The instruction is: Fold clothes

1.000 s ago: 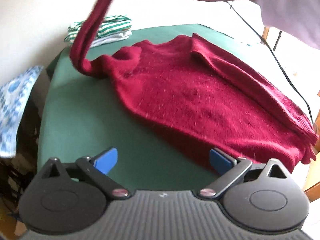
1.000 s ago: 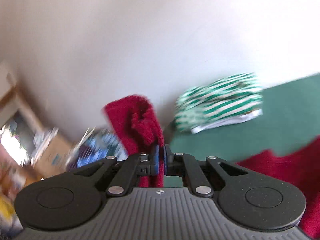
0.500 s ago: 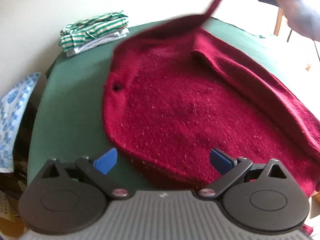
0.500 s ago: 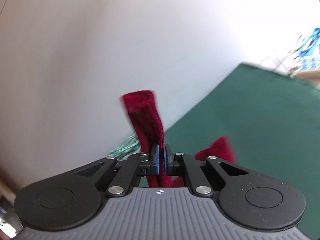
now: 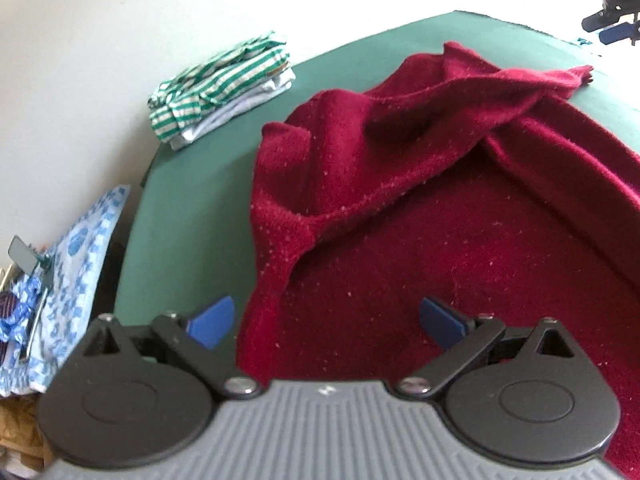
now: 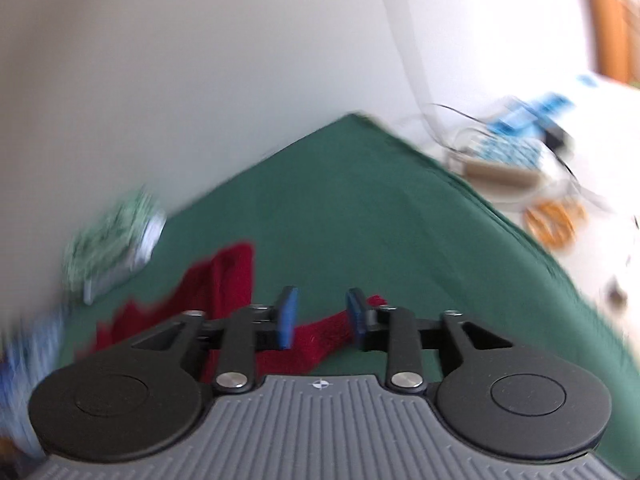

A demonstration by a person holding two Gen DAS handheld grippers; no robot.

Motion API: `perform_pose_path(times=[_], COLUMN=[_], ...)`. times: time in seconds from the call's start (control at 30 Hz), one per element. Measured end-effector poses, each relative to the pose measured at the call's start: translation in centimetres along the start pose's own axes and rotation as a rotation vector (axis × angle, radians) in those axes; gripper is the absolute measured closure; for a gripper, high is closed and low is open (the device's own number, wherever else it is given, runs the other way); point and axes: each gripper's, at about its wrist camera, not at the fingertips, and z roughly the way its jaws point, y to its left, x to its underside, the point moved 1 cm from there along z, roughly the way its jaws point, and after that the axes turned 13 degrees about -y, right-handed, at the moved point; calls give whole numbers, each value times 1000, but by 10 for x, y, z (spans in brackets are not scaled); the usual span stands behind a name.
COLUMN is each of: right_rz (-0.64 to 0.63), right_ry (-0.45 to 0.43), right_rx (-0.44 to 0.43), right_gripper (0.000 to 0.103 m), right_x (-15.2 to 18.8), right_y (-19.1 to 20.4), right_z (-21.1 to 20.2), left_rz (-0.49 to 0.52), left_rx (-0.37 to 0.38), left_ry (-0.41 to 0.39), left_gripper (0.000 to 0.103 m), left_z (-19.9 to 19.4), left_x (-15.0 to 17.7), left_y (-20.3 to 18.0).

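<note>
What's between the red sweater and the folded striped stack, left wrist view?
Only bare green table cover. In the left wrist view a clear strip separates the red sweater from the striped stack; they don't touch.

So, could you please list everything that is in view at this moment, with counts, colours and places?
Dark red knitted sweater: one, spread on the green table cover, one sleeve laid across its body.
Green table cover: one, dark green, under the sweater.
Green-and-white striped folded garment: one, on top of a white folded garment, at the table's far corner by the wall.
Blue-and-white patterned cloth: one, off the table's left edge.
Blurred clutter with cables: count unclear, blue, tan and orange, beyond the table's right edge.
White wall: behind the table.
Left hand-held gripper: one, black with blue pads, open over the sweater's near edge.
Right hand-held gripper: one, same colours, open, above the sleeve end.
</note>
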Motion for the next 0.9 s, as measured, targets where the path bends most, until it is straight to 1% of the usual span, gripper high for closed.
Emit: perform_pose_path(times=[0.03,0.1,0.23,0.37,0.4,0.43,0.47,0.53,0.6,0.63,0.73,0.77,0.8,0.83,0.87,0.9], right_rz=[-91,-290,-415,-541,-573,-604,-635,-687,-575,-541,-486,-476,-478,-494,-506,-495], right_ry=[32,95,96,96,96,96,96,93,46,29,14,16,21,39,56,67], right_rx=[-56,-176,-209,-242,-250,-258,-267,-280,-260,-243,-167,-134,-80,-26,25,52], right_gripper=[60,61,61,62,65,79,101,100,100,100,99,99,97,93,85,81], right_x=[1,12,21,30,32,34,37,39,18,10,0,0,1,2,3,1], right_y=[8,28,40,52,55,58,61,66,63,62,65,65,65,63,59,51], right_z=[7,9,21,33,36,39,42,48,57,65,101,114,126,135,143,142], left_rz=[0,16,41,56,57,59,60,65,58,54,48,49,57,69,82,94], left_rx=[-3,-16,-41,-41,-39,-38,-39,-48,-52,-55,-57,-56,-58,-63,-68,-73], left_ry=[8,15,15,8,4,-1,-4,-4,9,13,16,17,16,15,14,11], left_gripper=[3,1,1,1,1,1,1,1,1,1,1,1,1,1,1,1], left_z=[1,3,4,4,3,2,2,1,2,2,1,0,0,-1,-2,-3], left_x=[0,1,-2,-5,-7,-8,-8,-8,-7,-6,-8,-9,-9,-9,-10,-10], left_y=[-1,-3,-10,-18,-20,-22,-24,-28,-30,-31,-34,-35,-37,-39,-41,-42])
